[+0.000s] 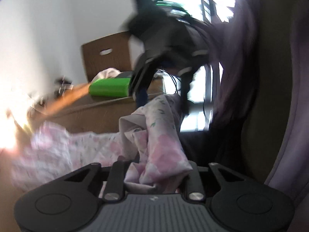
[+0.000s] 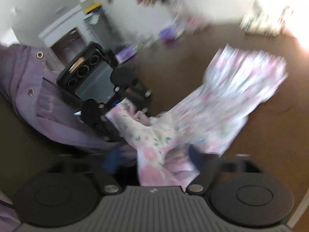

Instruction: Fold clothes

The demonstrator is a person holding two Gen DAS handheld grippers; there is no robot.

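A pink floral garment (image 2: 222, 100) is lifted off the brown table (image 2: 173, 67), its far end still trailing on the wood. My left gripper (image 1: 154, 170) is shut on a bunched edge of the garment (image 1: 160, 135), which hides its fingertips. My right gripper (image 2: 154, 160) is shut on another part of the same garment, its blue fingers (image 2: 197, 156) blurred. In the left wrist view the right gripper (image 1: 142, 96) hangs above and ahead, with cloth draped from its tip. The right wrist view shows the left gripper (image 2: 123, 104) pinching a corner, close to the left.
A person's purple jacket (image 2: 29, 81) fills the near left; the jacket (image 1: 241, 58) is at the right in the left wrist view. A green box (image 1: 109, 89) and a wooden chair back (image 1: 104, 58) stand beyond the table. Blurred small items (image 2: 260, 23) line the table's far edge.
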